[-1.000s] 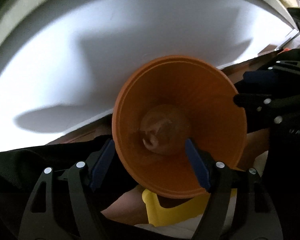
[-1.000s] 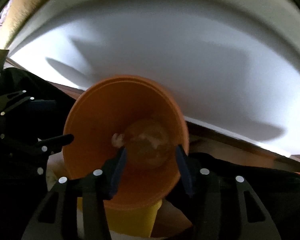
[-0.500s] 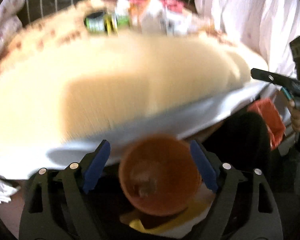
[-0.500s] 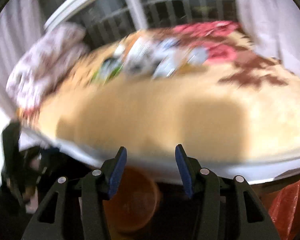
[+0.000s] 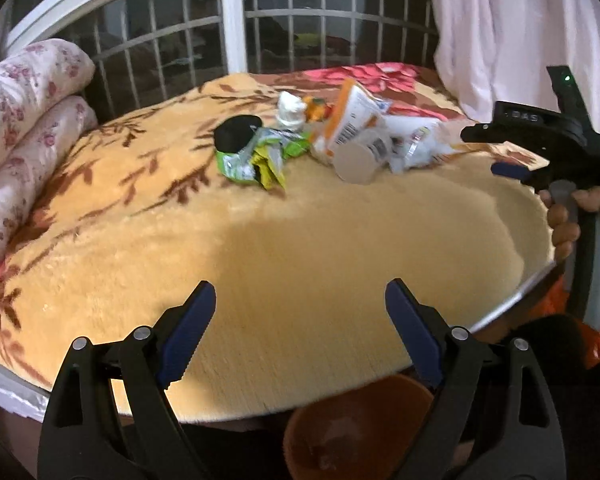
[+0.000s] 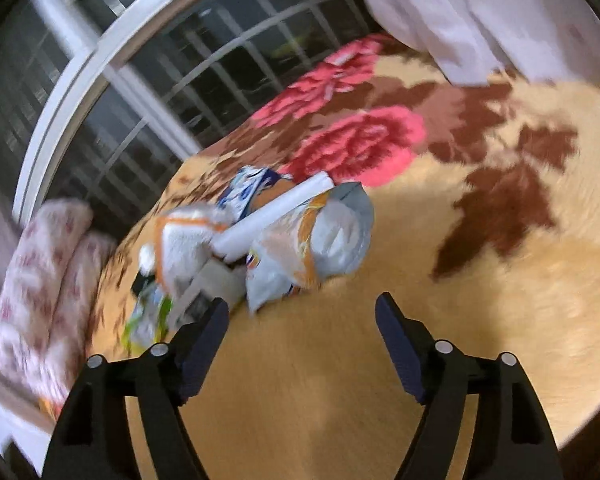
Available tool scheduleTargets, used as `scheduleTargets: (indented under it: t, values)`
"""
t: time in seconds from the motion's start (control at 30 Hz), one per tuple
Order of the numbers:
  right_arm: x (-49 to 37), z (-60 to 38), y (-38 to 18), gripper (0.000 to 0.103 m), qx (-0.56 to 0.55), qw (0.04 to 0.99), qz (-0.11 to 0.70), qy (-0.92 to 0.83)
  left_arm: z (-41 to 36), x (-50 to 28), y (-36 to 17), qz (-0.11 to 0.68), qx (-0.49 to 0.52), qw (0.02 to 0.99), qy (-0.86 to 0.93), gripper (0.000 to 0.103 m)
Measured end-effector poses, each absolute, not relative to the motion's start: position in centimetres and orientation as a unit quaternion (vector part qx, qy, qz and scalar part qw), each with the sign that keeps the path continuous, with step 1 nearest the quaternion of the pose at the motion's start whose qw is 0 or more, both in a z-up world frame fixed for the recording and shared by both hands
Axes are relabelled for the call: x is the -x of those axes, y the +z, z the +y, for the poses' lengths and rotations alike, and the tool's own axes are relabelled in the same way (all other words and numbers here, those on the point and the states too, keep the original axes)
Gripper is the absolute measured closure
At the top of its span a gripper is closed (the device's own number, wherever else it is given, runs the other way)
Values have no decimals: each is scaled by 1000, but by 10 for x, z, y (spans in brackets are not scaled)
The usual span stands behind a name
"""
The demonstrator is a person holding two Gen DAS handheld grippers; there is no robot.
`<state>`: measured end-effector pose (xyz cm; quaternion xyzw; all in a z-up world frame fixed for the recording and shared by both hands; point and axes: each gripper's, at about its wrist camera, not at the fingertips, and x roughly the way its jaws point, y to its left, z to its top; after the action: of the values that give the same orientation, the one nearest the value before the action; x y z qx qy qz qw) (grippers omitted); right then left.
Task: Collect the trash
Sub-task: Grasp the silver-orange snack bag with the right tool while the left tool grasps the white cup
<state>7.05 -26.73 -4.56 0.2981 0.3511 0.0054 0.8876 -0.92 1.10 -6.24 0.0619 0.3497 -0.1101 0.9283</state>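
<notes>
A pile of trash lies on the far part of a yellow floral blanket [image 5: 300, 240]: a crumpled green wrapper [image 5: 256, 158], a black lid [image 5: 236, 134], a white paper cup on its side [image 5: 358, 158], orange-and-white packets [image 5: 356, 120] and a white crumpled piece [image 5: 290, 110]. The right wrist view shows the same pile, with a grey-orange packet [image 6: 320, 236] and a white roll [image 6: 276, 212]. My left gripper [image 5: 300, 304] is open and empty over the blanket's near edge. My right gripper [image 6: 302, 320] is open and empty, close to the pile. An orange bin [image 5: 352, 428] sits below the bed edge.
Rolled floral bedding [image 5: 24, 128] lies at the left of the bed. A barred window [image 5: 220, 36] is behind, a white curtain [image 5: 520, 32] at the right. A hand holds the right gripper's body [image 5: 548, 148] at the right edge of the left wrist view.
Both grippers have risen from the orange bin below the bed to above the blanket, now facing the trash pile. Both are empty and open.
</notes>
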Motion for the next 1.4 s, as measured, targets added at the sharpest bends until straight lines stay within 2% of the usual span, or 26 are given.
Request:
scheduleTargets:
  t: [0.2, 0.37, 0.4, 0.43, 0.6, 0.8, 1.03, 1.17, 1.4]
  values:
    - [-102, -267, -55, 24, -355, 878, 318, -39, 7, 0, -71, 348, -77, 929, -96, 18]
    - [-128, -264, -65, 25, -377, 868, 318, -63, 11, -6, -77, 358, -66, 927, -97, 18]
    - [-130, -263, -66, 35, -375, 869, 317, -67, 11, -6, -79, 360, -63, 926, -97, 18]
    - [-133, -262, -68, 39, -376, 867, 320, -65, 11, -6, -80, 362, -61, 925, -98, 18]
    - [-128, -259, -68, 48, -363, 873, 319, -59, 9, -5, -80, 361, -60, 925, -101, 18]
    - [-102, -265, -55, 51, -365, 881, 298, -28, 3, -2, -77, 360, -65, 925, -106, 18]
    - [-55, -274, -8, 51, -258, 934, 246, -5, -16, -12, -70, 354, -81, 923, -127, 18]
    - [-29, -292, 12, 51, -237, 948, 212, -16, -39, -28, -63, 345, -104, 922, -141, 18]
    - [17, -319, 21, 51, -269, 946, 183, 8, -81, -72, -54, 355, -120, 911, -172, 18]
